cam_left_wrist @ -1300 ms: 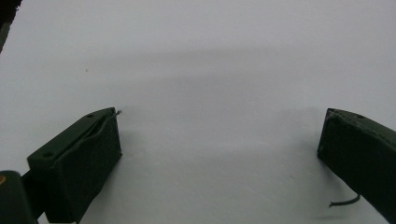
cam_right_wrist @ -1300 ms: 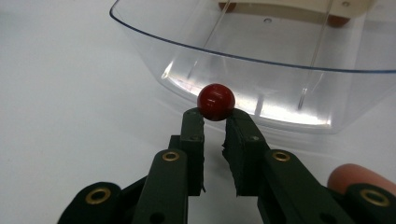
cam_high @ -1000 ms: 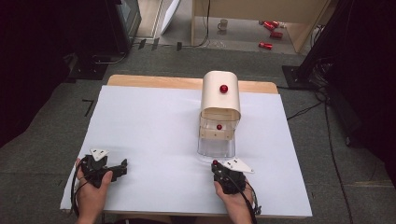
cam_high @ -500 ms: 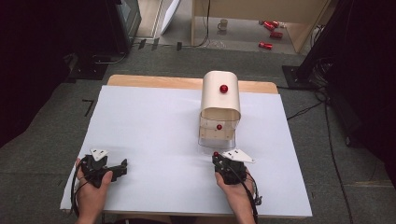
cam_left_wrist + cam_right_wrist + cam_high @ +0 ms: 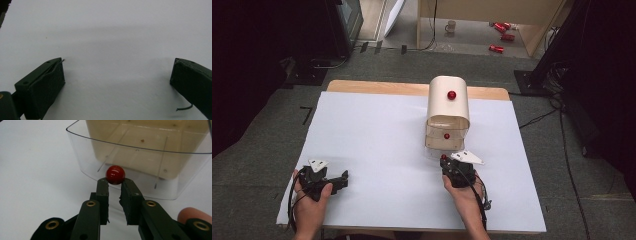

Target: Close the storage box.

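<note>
Small glossy red knob (image 5: 115, 174) on the front wall of a clear plastic drawer (image 5: 82, 163), pinched at the tips of the right gripper (image 5: 115, 182). Just beyond, inside the drawer, nothing but specks. Behind, a cream rounded cabinet (image 5: 448, 102). Far left, left gripper (image 5: 117, 72) gaping over white tabletop (image 5: 112, 30).

Glossy red knob (image 5: 115, 174) on a clear, smooth plastic drawer (image 5: 140, 157) under a matt cream plastic cabinet (image 5: 447, 107); matt white sheet (image 5: 377, 150) over a pale wooden table (image 5: 377, 87); right gripper (image 5: 115, 185) matt black with brass-coloured rivets, its pads frayed at the edges.
</note>
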The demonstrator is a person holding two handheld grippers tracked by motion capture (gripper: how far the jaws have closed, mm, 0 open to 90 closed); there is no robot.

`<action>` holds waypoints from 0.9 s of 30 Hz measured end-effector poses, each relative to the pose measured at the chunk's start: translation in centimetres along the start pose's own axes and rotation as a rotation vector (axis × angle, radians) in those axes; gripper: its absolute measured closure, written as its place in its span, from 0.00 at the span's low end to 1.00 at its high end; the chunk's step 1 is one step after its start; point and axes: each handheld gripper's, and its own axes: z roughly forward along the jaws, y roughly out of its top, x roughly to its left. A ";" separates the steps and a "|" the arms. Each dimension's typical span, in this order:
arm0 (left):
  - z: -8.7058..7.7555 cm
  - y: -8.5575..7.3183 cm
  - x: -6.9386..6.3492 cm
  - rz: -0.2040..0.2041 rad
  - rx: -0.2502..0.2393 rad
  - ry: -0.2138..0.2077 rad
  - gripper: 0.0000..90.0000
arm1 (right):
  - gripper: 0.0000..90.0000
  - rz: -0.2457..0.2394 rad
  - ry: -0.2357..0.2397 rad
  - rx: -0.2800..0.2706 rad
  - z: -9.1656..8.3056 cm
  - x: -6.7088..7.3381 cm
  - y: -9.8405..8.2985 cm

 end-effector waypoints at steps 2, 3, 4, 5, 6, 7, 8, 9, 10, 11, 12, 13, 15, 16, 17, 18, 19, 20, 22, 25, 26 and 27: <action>0.0 0.0 0.0 0.000 0.000 0.000 0.00 | 0.87 0.001 -0.001 0.001 0.1 0.0 0.1; 0.0 0.0 0.0 0.000 0.000 0.000 0.00 | 0.87 -0.003 -0.003 0.000 0.2 -0.1 0.1; 0.0 0.0 0.0 0.000 0.000 0.000 0.00 | 0.87 -0.001 -0.005 0.000 0.4 -0.2 0.3; 0.0 0.0 0.0 0.000 0.000 0.000 0.00 | 0.87 -0.001 -0.006 0.000 0.5 -0.3 0.4; 0.0 0.0 0.0 0.000 0.000 0.000 0.00 | 0.87 0.000 -0.006 0.000 0.6 -0.3 0.5; 0.0 0.0 0.0 0.000 0.000 0.000 0.00 | 0.87 0.000 -0.008 0.000 0.7 -0.3 0.6; 0.0 0.0 0.0 0.000 0.000 0.000 0.00 | 0.87 0.001 -0.009 -0.001 0.8 -0.4 0.6; 0.0 0.0 0.0 0.000 0.000 0.000 0.00 | 0.87 0.003 -0.009 -0.002 0.9 -0.4 0.7; 0.0 0.0 0.0 0.000 0.000 0.000 0.00 | 0.87 0.003 -0.009 -0.002 0.9 -0.4 0.7; 0.0 0.0 0.0 0.000 0.000 0.000 0.00 | 0.87 0.002 -0.011 -0.001 1.1 -0.5 0.9; 0.0 0.0 0.0 0.000 0.000 0.000 0.00 | 0.87 0.004 -0.012 -0.001 1.2 -0.5 0.9; 0.0 0.0 0.0 0.000 0.000 0.000 0.00 | 0.87 0.004 -0.014 -0.001 1.3 -0.6 1.0; 0.0 0.0 0.0 0.000 0.000 0.000 0.00 | 0.87 0.007 -0.018 -0.001 1.5 -0.7 1.1; 0.0 0.0 0.0 0.000 0.000 0.000 0.00 | 0.87 0.005 -0.018 -0.001 1.6 -0.7 1.1; 0.0 0.0 0.0 0.000 0.000 0.000 0.00 | 0.87 0.005 -0.019 -0.001 1.8 -0.8 1.2; 0.0 0.0 0.0 0.000 0.000 0.000 0.00 | 0.87 0.006 -0.021 -0.001 1.8 -0.8 1.2; 0.0 0.0 0.0 0.000 0.000 0.000 0.00 | 0.87 0.006 -0.022 -0.001 1.9 -0.8 1.3; 0.0 0.0 0.0 0.000 0.000 0.000 0.00 | 0.87 0.007 -0.024 0.000 2.1 -0.9 1.3; 0.0 0.0 0.0 0.000 0.000 0.000 0.00 | 0.87 0.007 -0.025 -0.001 2.2 -0.9 1.4; 0.0 0.0 0.0 0.000 0.000 0.000 0.00 | 0.87 0.009 -0.030 0.004 2.6 -1.0 1.4; 0.0 0.0 0.0 0.000 0.000 0.000 0.00 | 0.87 0.009 -0.031 0.005 2.8 -1.1 1.4; 0.0 0.0 0.0 0.000 0.000 0.000 0.00 | 0.87 0.010 -0.031 0.004 2.8 -1.1 1.4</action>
